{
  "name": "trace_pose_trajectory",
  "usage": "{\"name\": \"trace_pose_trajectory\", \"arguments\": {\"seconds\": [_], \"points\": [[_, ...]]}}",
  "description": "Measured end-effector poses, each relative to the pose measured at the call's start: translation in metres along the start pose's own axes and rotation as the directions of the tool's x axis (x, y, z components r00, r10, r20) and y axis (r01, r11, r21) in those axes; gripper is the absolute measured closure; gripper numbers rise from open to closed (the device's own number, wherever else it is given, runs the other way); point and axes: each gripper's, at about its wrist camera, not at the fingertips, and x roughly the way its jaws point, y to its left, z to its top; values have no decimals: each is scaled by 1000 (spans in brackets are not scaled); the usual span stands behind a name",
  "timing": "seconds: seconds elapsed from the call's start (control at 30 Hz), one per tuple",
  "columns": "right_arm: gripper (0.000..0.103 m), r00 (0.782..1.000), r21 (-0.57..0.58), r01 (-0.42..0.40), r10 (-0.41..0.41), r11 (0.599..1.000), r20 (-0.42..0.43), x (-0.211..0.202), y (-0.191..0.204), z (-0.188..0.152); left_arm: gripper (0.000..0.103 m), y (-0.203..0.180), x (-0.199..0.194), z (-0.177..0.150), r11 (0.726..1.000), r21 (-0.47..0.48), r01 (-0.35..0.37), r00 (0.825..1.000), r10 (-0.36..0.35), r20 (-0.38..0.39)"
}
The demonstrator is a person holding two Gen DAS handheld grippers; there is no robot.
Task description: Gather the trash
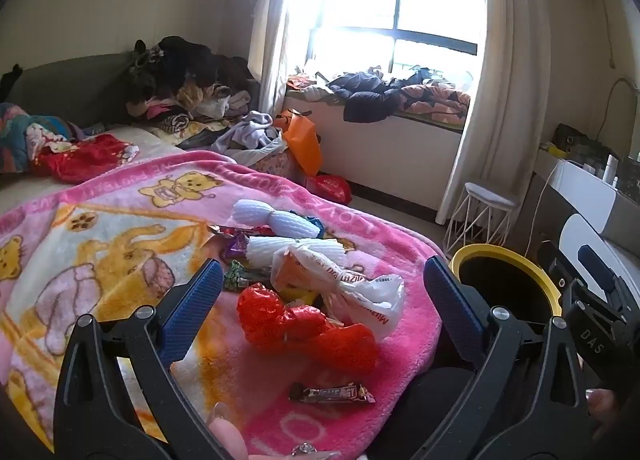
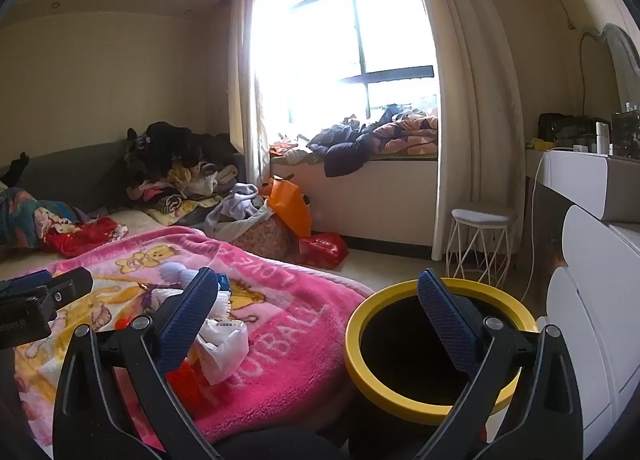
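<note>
Trash lies in a loose heap on a pink cartoon-print blanket spread over the bed, probably gathered near the bed's edge so it can go straight into the bin beside it. The left gripper hovers just above the heap with its jaws spread wide and nothing between them; the blue fingertips frame the pile without touching it. Directly between them sit a crumpled red plastic bag and a twisted white plastic bag with orange print. Nearer the camera a brown snack bar wrapper lies flat and apart from the rest. Beyond the bags are white foam fruit nets and small shiny candy wrappers.

The right gripper also has its jaws spread wide and empty, one side over the blanket, the other over the yellow-rimmed trash bin, which stands open on the floor against the bed. The bin looks dark inside; whether it holds anything cannot be told. Judging by this, collecting is at an early stage, and the red bag seems the nearest pick
</note>
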Motion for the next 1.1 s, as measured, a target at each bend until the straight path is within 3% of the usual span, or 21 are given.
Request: {"name": "trace_pose_trajectory", "arguments": {"seconds": [1.1], "points": [[6, 1000, -7, -2, 3, 1000, 19, -6, 0, 4, 10, 0, -5, 1, 1000, -7, 1, 1000, -1, 4]]}}
